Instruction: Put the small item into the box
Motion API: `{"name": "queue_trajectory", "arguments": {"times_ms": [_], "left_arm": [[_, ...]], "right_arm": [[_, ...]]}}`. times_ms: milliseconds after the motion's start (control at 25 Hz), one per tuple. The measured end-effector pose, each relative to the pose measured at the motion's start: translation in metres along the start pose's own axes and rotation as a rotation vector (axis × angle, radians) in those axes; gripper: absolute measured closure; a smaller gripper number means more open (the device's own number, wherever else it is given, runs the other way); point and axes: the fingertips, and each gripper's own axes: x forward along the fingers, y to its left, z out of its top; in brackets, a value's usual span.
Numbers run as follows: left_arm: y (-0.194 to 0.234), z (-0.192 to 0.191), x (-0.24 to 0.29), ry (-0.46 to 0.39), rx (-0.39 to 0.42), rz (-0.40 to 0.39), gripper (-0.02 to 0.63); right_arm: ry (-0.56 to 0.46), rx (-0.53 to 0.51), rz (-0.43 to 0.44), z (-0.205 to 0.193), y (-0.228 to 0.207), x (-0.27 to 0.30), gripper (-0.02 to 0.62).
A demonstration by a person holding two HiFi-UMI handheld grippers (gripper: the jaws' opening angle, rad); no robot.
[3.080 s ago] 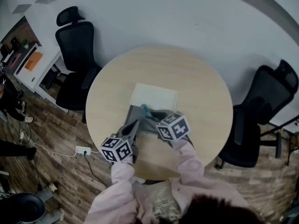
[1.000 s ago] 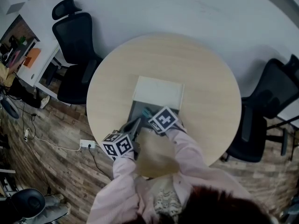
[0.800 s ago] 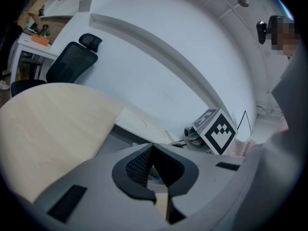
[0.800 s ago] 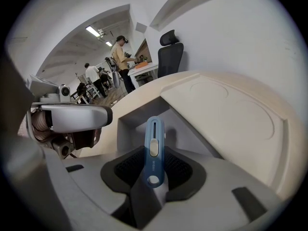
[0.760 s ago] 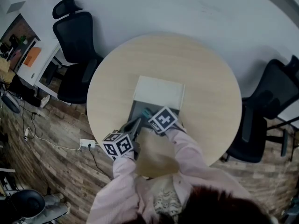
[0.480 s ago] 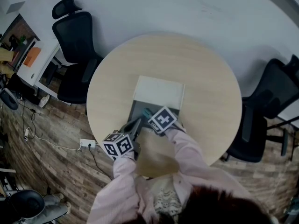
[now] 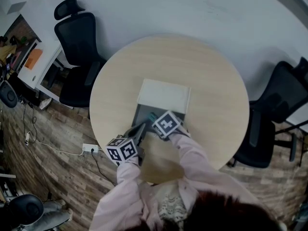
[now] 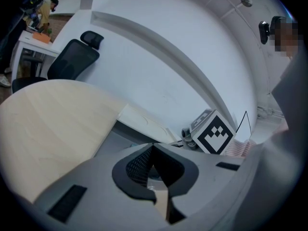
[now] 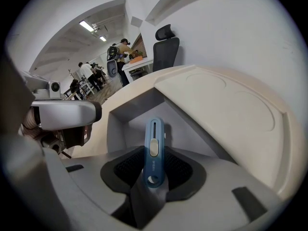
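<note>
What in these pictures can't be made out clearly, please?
- Head view: the slim blue plastic cutter is mostly hidden under the right gripper's marker cube; only its tip shows.
- Right gripper view: the print on the cutter is too small to read.
- Left gripper view: the left gripper is closed on a pale strip; the gripper's body hides what it belongs to.
- Head view: both grippers cover the open grey box's floor.

Box: middle of table; lid behind it.
Small item: above the box's inside.
Left chair, right chair: flanking the table.
</note>
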Motion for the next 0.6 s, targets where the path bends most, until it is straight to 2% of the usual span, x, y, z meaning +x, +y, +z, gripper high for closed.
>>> {"name": "queue_trajectory", "arguments": {"times_ms": [80,240,400,600], "left_arm": [[-0.0002,0.0007,0.0003,0.000,0.000,0.000,0.597],[-0.0002,-0.0015,0.0013,0.007,-0.002,-0.005,0.597],[0.0006,-0.0020,0.0016,0.010,-0.004,-0.003,0.597],[0.0007,-0.0026,0.0016,0.010,-0.005,-0.002,0.597]], "right_arm": [[0.022,0.008,-0.007,-0.0040,0.0000,-0.0010,0.466],[-0.003,0.025,0.027,0.0011,0.0078,0.0038,0.465],[0.013,0.010,-0.026,-0.0006,-0.0004,0.0042,0.465],[0.022,0.021,-0.029,-0.0030,0.0001,0.0059,0.463]]}}
